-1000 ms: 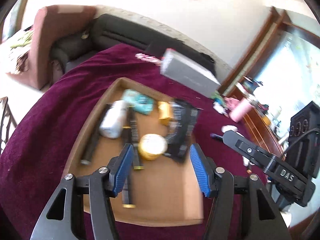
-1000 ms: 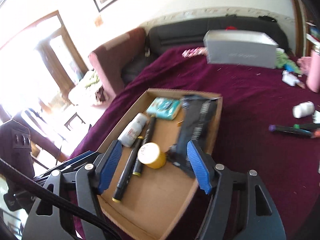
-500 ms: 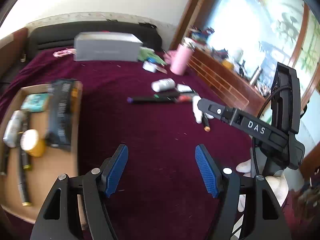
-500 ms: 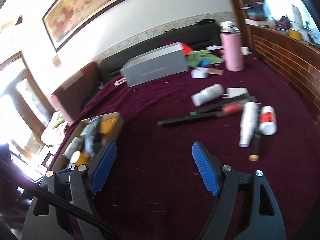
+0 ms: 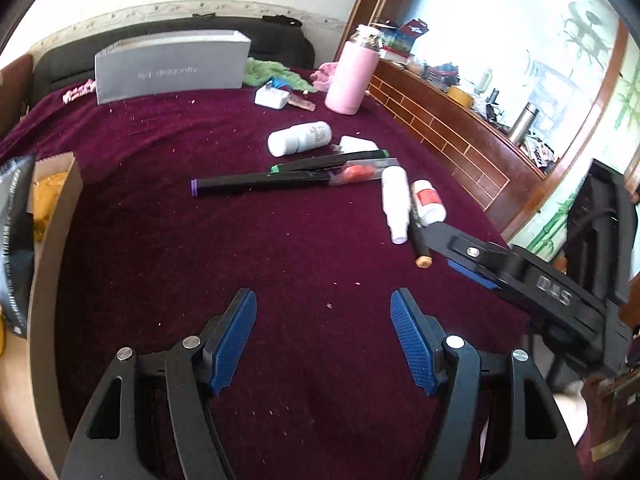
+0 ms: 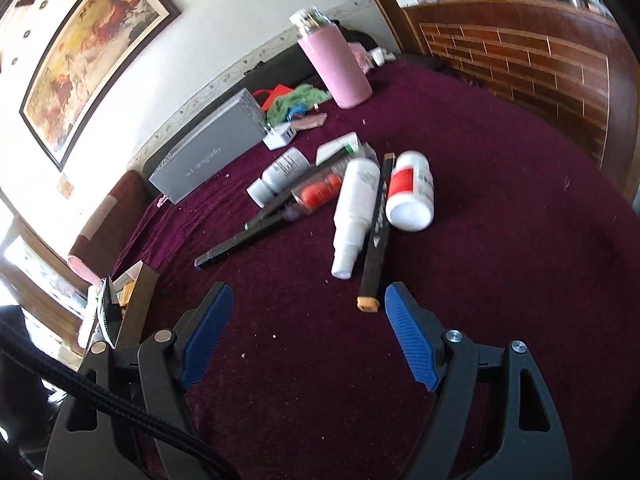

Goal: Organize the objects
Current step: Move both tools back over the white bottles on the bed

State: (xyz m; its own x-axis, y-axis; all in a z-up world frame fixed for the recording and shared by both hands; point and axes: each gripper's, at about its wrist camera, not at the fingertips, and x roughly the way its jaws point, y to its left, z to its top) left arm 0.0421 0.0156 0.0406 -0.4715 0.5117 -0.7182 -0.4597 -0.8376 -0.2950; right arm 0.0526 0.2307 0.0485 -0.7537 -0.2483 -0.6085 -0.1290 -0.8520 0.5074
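Observation:
Loose items lie on the maroon cloth: a black marker with an orange end [image 6: 374,232], a white spray bottle [image 6: 354,212], a red-labelled white bottle [image 6: 412,196], a white pill bottle [image 6: 280,174], a clear packet with something red inside [image 6: 320,194] and two long black markers [image 6: 248,236]. My right gripper [image 6: 308,296] is open and empty, and the marker's orange end lies just beyond its right fingertip. My left gripper [image 5: 324,300] is open over bare cloth, short of the purple-ended marker [image 5: 260,182]. A cardboard box [image 5: 52,240] with several sorted items stands at the left.
A grey carton [image 5: 168,66], a pink flask [image 5: 352,76], a white charger [image 5: 272,98] and green cloth [image 5: 272,70] sit at the back. A brick-patterned wooden ledge [image 5: 448,140] runs along the right. My right gripper's black finger [image 5: 472,250] reaches in beside the bottles.
Both views have swung right from above the cardboard box to the loose markers and bottles. Both pairs of jaws stand a little wider than a second ago and hold nothing.

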